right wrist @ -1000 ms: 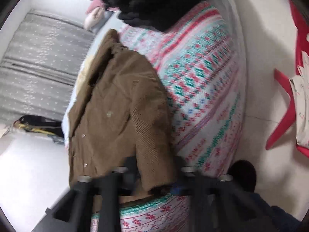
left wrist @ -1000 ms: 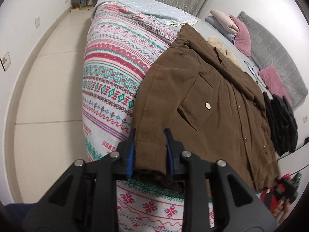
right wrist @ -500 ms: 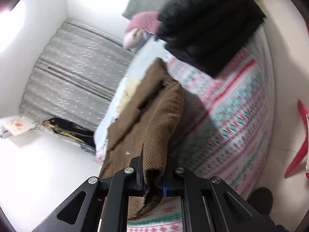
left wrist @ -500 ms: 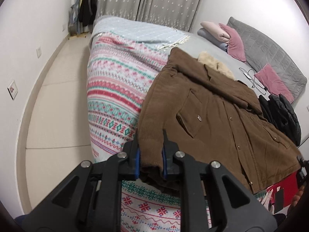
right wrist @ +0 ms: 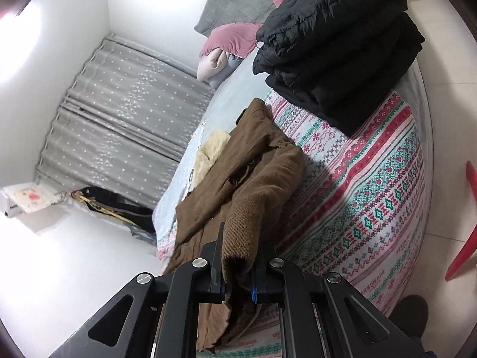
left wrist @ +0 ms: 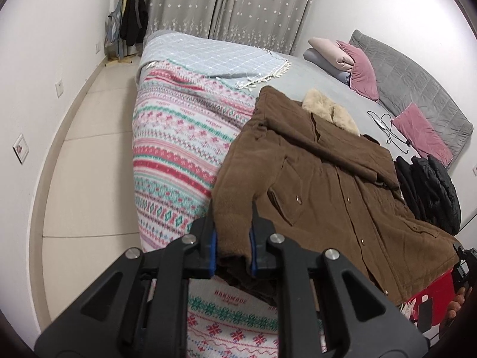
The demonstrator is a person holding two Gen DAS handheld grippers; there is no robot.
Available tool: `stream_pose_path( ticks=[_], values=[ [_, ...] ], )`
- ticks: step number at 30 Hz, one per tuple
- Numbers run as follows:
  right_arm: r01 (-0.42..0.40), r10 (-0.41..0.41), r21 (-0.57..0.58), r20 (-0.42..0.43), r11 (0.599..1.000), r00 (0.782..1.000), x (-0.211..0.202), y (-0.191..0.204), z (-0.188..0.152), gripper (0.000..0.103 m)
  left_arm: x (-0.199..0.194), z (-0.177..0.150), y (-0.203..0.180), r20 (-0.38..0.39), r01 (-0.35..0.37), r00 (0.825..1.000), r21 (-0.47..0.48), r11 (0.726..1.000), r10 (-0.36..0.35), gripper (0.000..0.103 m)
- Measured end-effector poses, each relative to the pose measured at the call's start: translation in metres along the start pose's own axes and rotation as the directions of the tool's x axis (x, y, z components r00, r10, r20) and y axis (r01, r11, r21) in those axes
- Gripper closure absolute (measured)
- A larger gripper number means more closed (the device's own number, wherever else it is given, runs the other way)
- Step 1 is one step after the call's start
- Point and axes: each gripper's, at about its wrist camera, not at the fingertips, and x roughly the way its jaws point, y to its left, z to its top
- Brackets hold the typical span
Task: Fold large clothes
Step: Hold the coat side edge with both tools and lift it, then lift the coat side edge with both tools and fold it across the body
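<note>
One brown coat (left wrist: 322, 179) (two claws gripping)

The brown coat (left wrist: 337, 185) lies front-up across the patterned blanket (left wrist: 179, 161) at the foot end of the bed, its cream fleece collar lining (left wrist: 331, 113) turned toward the pillows. It's corduroy-like, buttoned down the middle, a flapped chest pocket (left wrist: 286, 205) with a metal snap showing. Both sleeve cuffs are lifted off the blanket, so each sleeve rises from the shoulder (right wrist: 286, 161) in a ridge.
</note>
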Motion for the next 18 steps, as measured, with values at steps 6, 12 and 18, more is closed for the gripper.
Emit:
stream_pose_path(
  ticks=[6,12,18],
  values=[
    [-0.007,0.008,-0.021,0.041,1.000,0.999,0.003,0.016,0.022,0.093,-0.002,0.040,-0.005,0.027,0.018,0.999,-0.012,1.000,-0.018,0.085],
    [-0.021,0.024,-0.038,0.065,0.999,0.998,0.016,0.036,0.050,0.093,0.005,0.076,-0.016,0.040,0.026,0.999,-0.004,1.000,-0.026,0.085],
    [-0.025,0.032,-0.080,0.083,0.996,0.996,0.040,0.067,0.085,0.093,0.021,0.120,-0.029,0.053,0.040,0.998,-0.018,0.999,-0.039,0.085]
  ],
)
